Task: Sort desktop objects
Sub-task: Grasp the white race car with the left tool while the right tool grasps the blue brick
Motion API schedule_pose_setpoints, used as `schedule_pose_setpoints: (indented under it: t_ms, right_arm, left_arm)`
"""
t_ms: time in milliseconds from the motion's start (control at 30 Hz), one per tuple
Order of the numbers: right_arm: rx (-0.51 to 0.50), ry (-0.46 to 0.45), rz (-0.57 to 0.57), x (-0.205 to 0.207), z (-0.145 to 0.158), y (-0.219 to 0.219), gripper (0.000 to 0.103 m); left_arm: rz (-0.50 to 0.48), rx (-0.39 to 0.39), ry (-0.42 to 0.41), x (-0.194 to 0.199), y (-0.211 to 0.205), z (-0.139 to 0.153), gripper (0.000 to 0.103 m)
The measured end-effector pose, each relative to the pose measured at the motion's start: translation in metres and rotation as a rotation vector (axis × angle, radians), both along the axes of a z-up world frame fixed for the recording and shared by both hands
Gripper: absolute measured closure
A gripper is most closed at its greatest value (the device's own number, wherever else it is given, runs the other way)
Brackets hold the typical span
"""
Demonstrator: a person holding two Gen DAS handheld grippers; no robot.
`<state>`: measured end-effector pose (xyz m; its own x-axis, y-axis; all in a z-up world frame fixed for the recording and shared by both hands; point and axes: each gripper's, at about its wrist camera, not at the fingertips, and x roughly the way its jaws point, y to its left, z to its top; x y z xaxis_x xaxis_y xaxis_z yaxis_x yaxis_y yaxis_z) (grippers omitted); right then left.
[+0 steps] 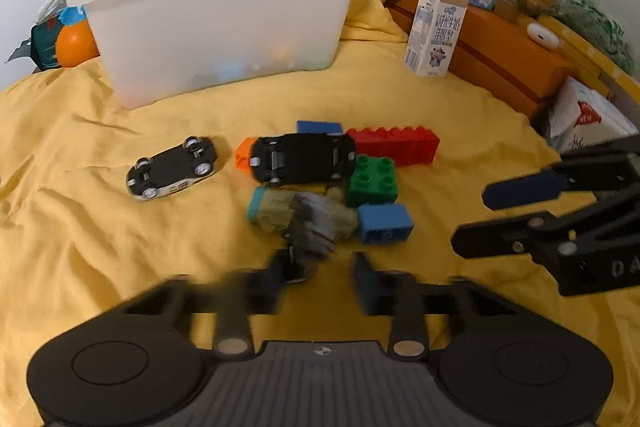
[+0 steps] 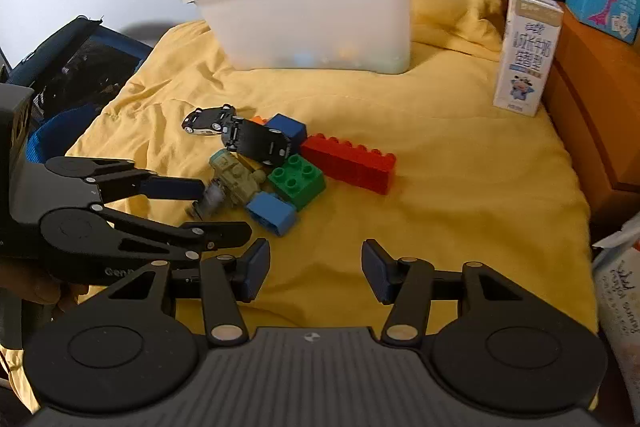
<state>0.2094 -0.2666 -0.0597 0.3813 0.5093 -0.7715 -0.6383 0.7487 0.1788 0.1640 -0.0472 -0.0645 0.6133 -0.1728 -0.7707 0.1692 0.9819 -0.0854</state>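
Scene: wrinkled yellow cloth (image 2: 460, 187) over the work surface. A translucent white plastic bin (image 2: 316, 15) stands at the far side, some small coloured items dimly visible through its wall. A toy pile sits mid-cloth: long red studded building brick (image 2: 352, 167), green four-stud brick (image 2: 298, 181), light-blue brick (image 2: 272, 213) nearest, dark-blue brick (image 2: 288, 129) furthest, and an orange brick (image 1: 244, 157) partly hidden under a black toy car lying upside down (image 2: 256, 143). A second, smaller black-and-white toy car (image 2: 206, 121), also wheels up, lies just left of the pile. An olive-drab toy vehicle (image 2: 236, 179) lies at the pile's near-left edge. A white milk carton (image 2: 524, 59) stands upright to the right, against an orange box (image 2: 592, 115).

Left gripper (image 2: 208, 205): reaches in from the left. Its fingers straddle a small grey toy piece (image 2: 212, 199) at the near end of the olive vehicle. The jaws are narrowed, but the piece is motion-blurred in both views; I cannot tell whether the pads actually press on it.

Right gripper (image 2: 314, 269): hangs over bare cloth near the pile, jaws about half spread, nothing between them.

Step in hand (judgement): picking the first toy from the pile with the left gripper. No loose toy yet lifted.

Next move: confirm a firm pinch, lift straight up to avoid dragging the neighbouring light-blue brick, then carry it far to the bin. The right gripper is placed to take the light-blue or green brick.
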Motion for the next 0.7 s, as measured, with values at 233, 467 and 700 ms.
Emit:
schedule_pose_setpoints:
  t_ms: [233, 467, 700]
  right_arm:
    - [-0.018, -0.015, 0.056, 0.001, -0.015, 0.033, 0.049]
    - [-0.047, -0.061, 0.081, 0.005, -0.029, 0.058, 0.055]
    - [-0.045, -0.077, 0.108, -0.007, -0.022, 0.044, 0.064]
  left_arm:
    - [0.075, -0.039, 0.003, -0.018, 0.038, 0.002, 0.079]
    - [0.152, -0.074, -0.046, -0.028, 0.057, 0.009, 0.052]
    - [0.157, -0.071, -0.044, -0.015, 0.058, 0.011, 0.042]
